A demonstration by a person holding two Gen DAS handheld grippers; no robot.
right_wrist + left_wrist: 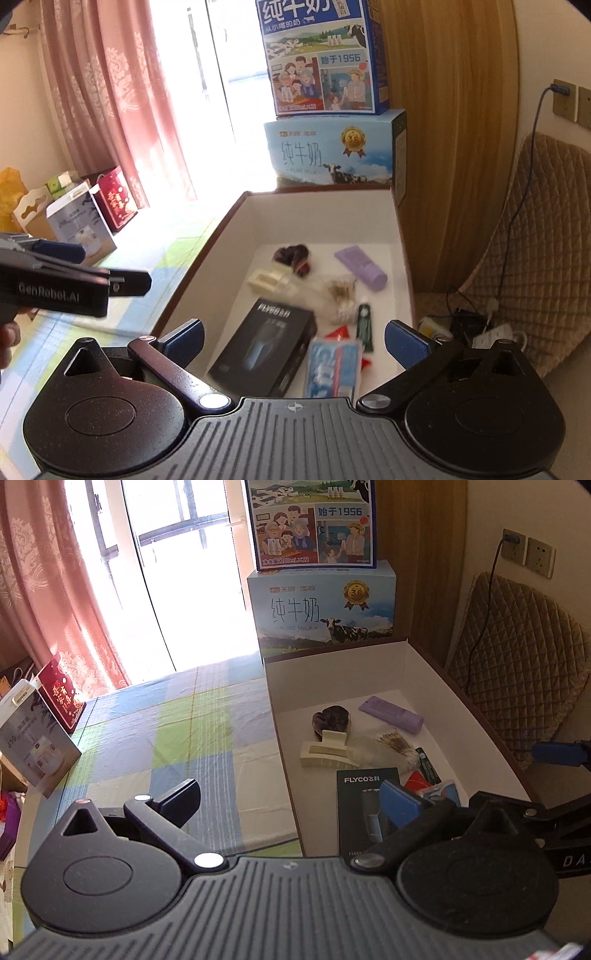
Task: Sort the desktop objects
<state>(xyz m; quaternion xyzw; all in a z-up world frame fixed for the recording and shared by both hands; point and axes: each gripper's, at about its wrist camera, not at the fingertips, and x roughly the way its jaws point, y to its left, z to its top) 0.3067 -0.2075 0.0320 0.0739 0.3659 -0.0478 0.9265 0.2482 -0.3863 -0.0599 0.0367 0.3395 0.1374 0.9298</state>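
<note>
We held both grippers — left gripper (pixel 291 805) and right gripper (pixel 293 338) — fingers spread wide and empty, above the white box (pixel 321 218) holding the shaver box (pixel 264 347) and clutter.

Left gripper (pixel 291 805): jaws spread wide, holding nothing, over the box's near left wall.
Box (pixel 332 672): white inside, on a checked tablecloth (pixel 177 738).
Inside the box: cream hair clip (pixel 327 753), purple tube (pixel 391 714), black shaver carton (pixel 364 805).
Behind: stacked milk cartons (pixel 321 609).
</note>
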